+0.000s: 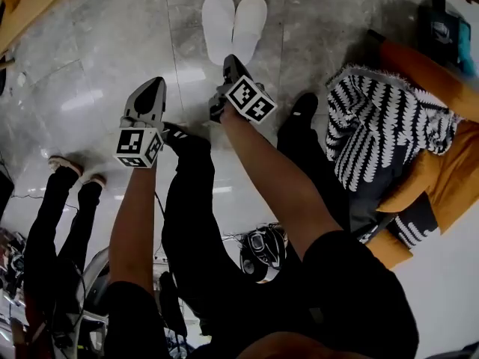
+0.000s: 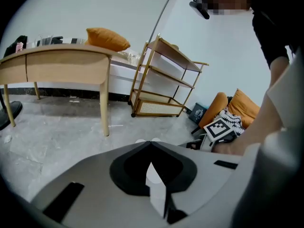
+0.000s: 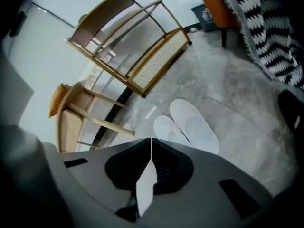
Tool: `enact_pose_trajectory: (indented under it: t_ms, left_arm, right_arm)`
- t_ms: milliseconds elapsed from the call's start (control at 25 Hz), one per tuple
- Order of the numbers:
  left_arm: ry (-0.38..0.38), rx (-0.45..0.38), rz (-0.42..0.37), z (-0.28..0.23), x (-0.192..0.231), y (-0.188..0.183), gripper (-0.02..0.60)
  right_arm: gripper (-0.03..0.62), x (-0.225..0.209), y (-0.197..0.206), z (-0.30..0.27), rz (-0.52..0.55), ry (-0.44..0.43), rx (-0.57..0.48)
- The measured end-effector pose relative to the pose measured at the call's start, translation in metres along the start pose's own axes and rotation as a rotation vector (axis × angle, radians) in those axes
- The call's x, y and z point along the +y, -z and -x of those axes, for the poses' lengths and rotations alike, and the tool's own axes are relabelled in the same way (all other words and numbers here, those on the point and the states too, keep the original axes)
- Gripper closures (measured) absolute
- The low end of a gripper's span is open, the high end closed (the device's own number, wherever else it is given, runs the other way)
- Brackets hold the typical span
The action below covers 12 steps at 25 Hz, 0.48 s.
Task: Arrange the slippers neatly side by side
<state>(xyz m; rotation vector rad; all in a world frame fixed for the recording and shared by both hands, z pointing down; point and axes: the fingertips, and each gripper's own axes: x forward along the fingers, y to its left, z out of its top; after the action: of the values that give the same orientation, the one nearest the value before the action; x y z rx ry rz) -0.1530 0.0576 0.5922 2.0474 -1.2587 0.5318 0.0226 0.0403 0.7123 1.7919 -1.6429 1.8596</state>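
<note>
Two white slippers lie side by side on the grey floor, toes pointing the same way, with the left slipper point(image 1: 217, 25) touching the right slipper point(image 1: 250, 22). The right gripper view shows the same pair point(image 3: 190, 123) just beyond the jaws. My left gripper point(image 1: 155, 83) hangs in the air to the left of them and nearer me, with its jaws shut and nothing between them point(image 2: 151, 142). My right gripper point(image 1: 230, 58) hovers just short of the slippers' near ends, shut and empty as well point(image 3: 151, 139).
An orange armchair point(image 1: 441, 88) with a black-and-white throw point(image 1: 382, 118) stands at the right. A wooden table point(image 2: 61, 61) and a gold shelf rack point(image 2: 164, 80) stand beyond the slippers. Someone's legs and shoes point(image 1: 71, 169) are at the left.
</note>
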Motion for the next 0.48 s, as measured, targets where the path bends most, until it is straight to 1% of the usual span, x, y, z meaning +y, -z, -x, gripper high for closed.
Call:
enact_pose_trajectory:
  t_ms: [120,240,360,480]
  left_arm:
    - [0.004,-0.03,0.001,0.022,-0.043,-0.039,0.568]
    - [0.0,-0.084,0.009,0.047,-0.087,-0.089,0.568]
    - [0.013,-0.152,0.008,0.076,-0.129,-0.146,0.568]
    - [0.052,-0.219,-0.024,0.109,-0.166,-0.209,0.568]
  right_arm:
    - [0.563,0.029,-0.04,0.055,0.136,-0.105,0.022]
    - [0.563,0.069,-0.089,0.115,0.314,-0.208,0.021]
    - [0.563,0.121,-0.139,0.177,0.536,-0.321,-0.004]
    - [0.563,0.187,-0.181,0.244,0.802,-0.438,-0.029]
